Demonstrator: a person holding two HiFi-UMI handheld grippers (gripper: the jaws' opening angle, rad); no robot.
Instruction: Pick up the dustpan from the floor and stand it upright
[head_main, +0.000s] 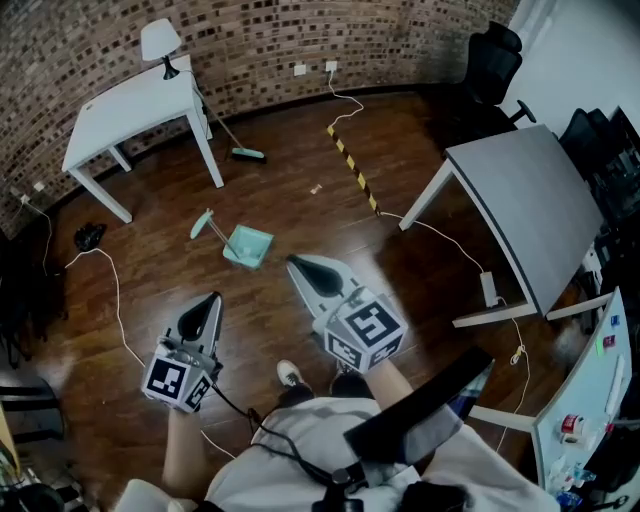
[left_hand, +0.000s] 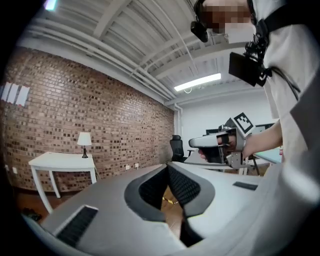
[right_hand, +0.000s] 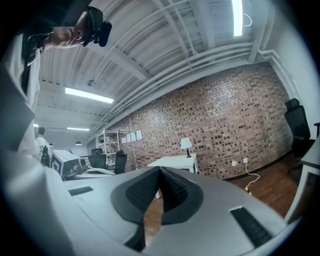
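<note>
Dustpan flat on floor, left of centre.
Head view: long axis diagonal, handle toward upper left, pan toward lower right; left gripper and right gripper below. Left gripper view: clenched, empty. Right gripper view: clenched, empty.

Dark wooden floor, brick wall behind. White counter at far left, bearing a white lamp; broom leaning beside it. Grey table at right. Black office chair in far corner. Yellow-black striped tape on floor. White cable trailing at left; small black item nearby, unclear.
</note>
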